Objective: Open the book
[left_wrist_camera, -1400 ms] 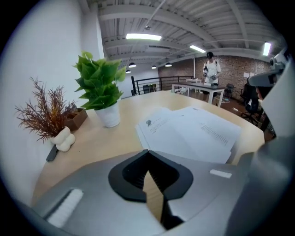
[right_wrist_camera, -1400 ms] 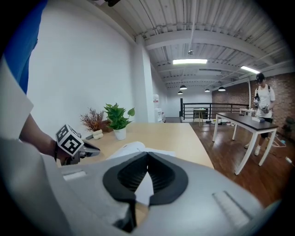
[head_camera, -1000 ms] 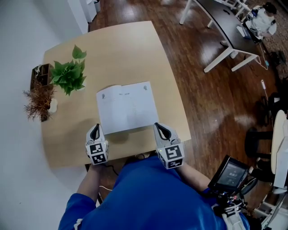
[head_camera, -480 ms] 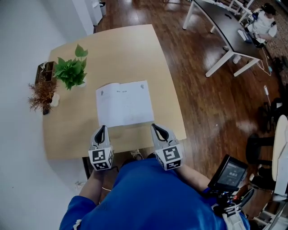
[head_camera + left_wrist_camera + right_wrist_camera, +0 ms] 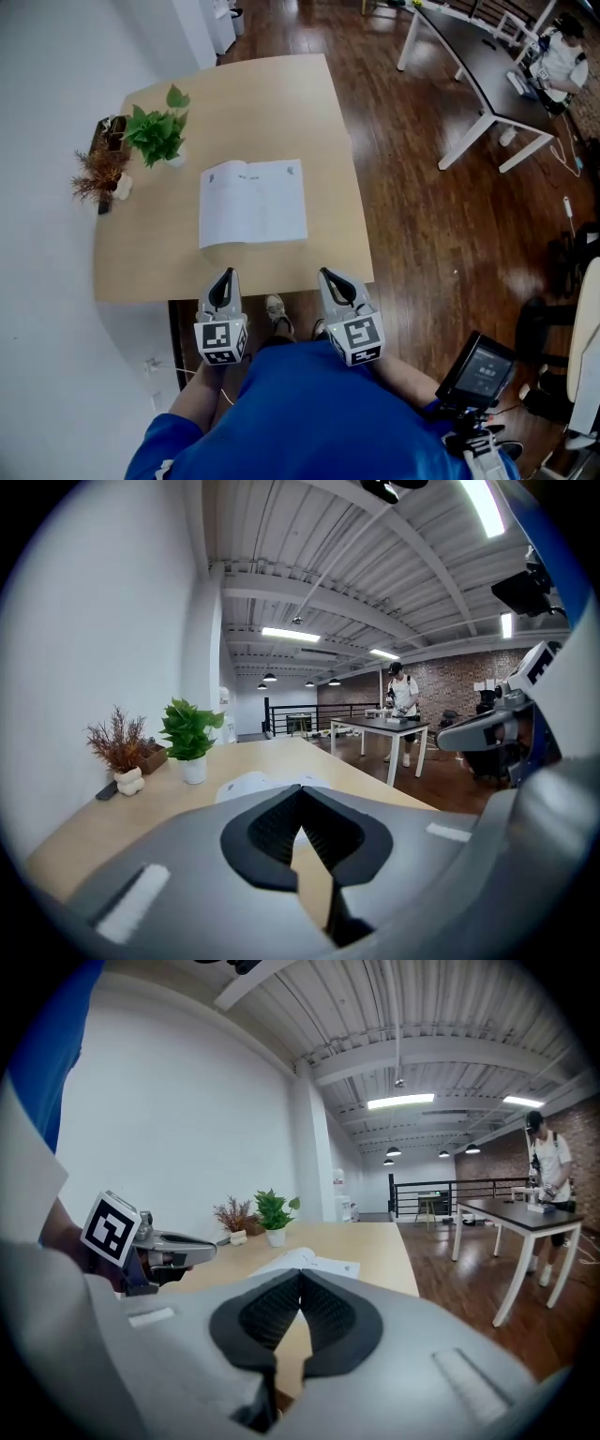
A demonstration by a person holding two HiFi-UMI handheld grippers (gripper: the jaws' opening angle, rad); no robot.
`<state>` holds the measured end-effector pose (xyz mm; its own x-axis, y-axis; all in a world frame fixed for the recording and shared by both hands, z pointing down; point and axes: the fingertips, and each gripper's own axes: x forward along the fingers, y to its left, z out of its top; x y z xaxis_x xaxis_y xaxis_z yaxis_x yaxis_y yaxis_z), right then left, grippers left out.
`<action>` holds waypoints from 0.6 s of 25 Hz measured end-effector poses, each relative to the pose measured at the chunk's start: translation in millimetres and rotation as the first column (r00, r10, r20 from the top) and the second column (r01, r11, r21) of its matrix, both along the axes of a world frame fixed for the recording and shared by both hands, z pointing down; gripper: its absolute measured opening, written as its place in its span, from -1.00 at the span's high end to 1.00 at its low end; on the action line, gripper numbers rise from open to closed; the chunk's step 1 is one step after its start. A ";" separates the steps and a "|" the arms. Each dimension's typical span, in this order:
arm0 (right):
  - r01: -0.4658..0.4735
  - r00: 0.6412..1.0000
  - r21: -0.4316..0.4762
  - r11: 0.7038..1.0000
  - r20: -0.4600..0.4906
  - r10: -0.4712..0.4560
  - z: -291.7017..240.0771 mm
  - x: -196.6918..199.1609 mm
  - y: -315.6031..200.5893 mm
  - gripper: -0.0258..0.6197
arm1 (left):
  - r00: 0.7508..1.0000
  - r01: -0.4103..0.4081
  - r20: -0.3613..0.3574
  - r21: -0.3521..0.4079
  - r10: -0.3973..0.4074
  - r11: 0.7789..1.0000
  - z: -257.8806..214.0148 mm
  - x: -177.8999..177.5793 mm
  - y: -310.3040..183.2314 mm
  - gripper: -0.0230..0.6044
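Where the light wooden table [image 5: 272, 103] meets the white wall on the left, a brown dry plant [image 5: 97, 175] in a small white pot is seen. A green plant [image 5: 157, 134] in a white pot is set just beside it, a little to its right.

Near the middle of the table, the book [image 5: 251, 202] is laid flat. It is already opened, and two white pages are shown. Nothing is touching it.

By the near edge of the table, the left gripper [image 5: 223, 277] is held up in one hand. Its jaws are pressed tight together, and nothing is caught between them. It is pointed toward the book but is kept well apart from it. Between the two grippers, lower down, a shoe [image 5: 275, 314] is seen on the dark wood floor [image 5: 412, 206].

To the right of the shoe, the right gripper [image 5: 330, 277] is held the same way. Its jaws are closed too, and they are empty. The book is seen ahead of it, past the tips of the jaws. A blue shirt [image 5: 309, 412] is seen below both grippers.

Far off to the right, a long dark desk [image 5: 473, 61] on white legs is set on the floor, and a person [image 5: 562, 52] is seen at its far end. Low in the right corner, a small screen [image 5: 483, 366] is shown.
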<state>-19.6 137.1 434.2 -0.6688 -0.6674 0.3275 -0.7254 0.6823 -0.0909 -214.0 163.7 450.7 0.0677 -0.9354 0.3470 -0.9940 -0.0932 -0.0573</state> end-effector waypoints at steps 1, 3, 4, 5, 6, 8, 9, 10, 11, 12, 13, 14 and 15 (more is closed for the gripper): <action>0.011 1.000 0.003 1.000 0.004 -0.011 -2.1 6.0 6.6 0.91 | 1.000 0.004 0.007 0.002 -0.004 1.000 -3.1 8.3 8.1 0.91; 0.033 0.999 0.008 0.999 0.013 -0.033 -6.9 19.1 20.3 0.91 | 1.000 0.015 0.021 0.004 -0.015 1.000 -9.5 25.2 24.8 0.91; 0.042 0.999 0.010 0.999 0.017 -0.042 -8.8 24.9 26.6 0.91 | 0.999 0.023 0.026 0.004 -0.023 1.000 -12.4 32.5 33.0 0.91; 0.050 0.998 0.011 0.999 0.022 -0.050 -9.7 29.4 32.4 0.91 | 0.999 0.032 0.029 0.005 -0.032 0.999 -14.8 38.2 41.2 0.91; 0.057 0.998 0.011 0.998 0.025 -0.057 -9.3 32.5 37.9 0.91 | 0.999 0.041 0.030 0.007 -0.041 0.999 -16.6 42.3 49.4 0.91; 0.069 0.997 0.011 0.998 0.032 -0.070 -7.6 36.0 47.0 0.91 | 0.998 0.054 0.032 0.009 -0.054 0.999 -19.4 48.4 64.7 0.91; 0.074 0.997 0.014 0.997 0.038 -0.075 -7.5 37.2 50.2 0.91 | 0.998 0.058 0.031 0.011 -0.058 0.998 -20.9 51.5 71.0 0.91; 0.078 0.996 0.016 0.997 0.044 -0.079 -7.5 38.4 52.8 0.91 | 0.998 0.060 0.032 0.014 -0.061 0.998 -22.8 54.4 76.3 0.91; 0.081 0.995 0.018 0.997 0.049 -0.082 -7.5 39.6 55.1 0.91 | 0.997 0.063 0.034 0.018 -0.063 0.998 -25.2 56.9 80.7 0.91; 0.083 0.995 0.018 0.996 0.053 -0.084 -7.5 41.0 57.7 0.91 | 0.997 0.065 0.038 0.022 -0.066 0.998 -27.8 58.9 84.9 0.91; 0.083 0.995 0.016 0.996 0.056 -0.084 -7.8 42.7 60.8 0.91 | 0.997 0.066 0.042 0.025 -0.067 0.998 -30.3 60.8 88.9 0.91; 0.082 0.995 0.014 0.997 0.058 -0.083 -8.4 44.4 64.5 0.91 | 0.997 0.065 0.045 0.027 -0.066 0.997 -32.9 62.5 92.5 0.91; 0.082 0.995 0.013 0.997 0.060 -0.083 -9.2 45.6 68.5 0.91 | 0.997 0.062 0.046 0.031 -0.064 0.998 -35.3 63.9 95.4 0.91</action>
<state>25.9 205.7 425.0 -0.7400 -0.6124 0.2780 -0.6600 0.7407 -0.1253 -150.0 259.2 415.4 -0.0074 -0.9471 0.3209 -0.9940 -0.0281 -0.1059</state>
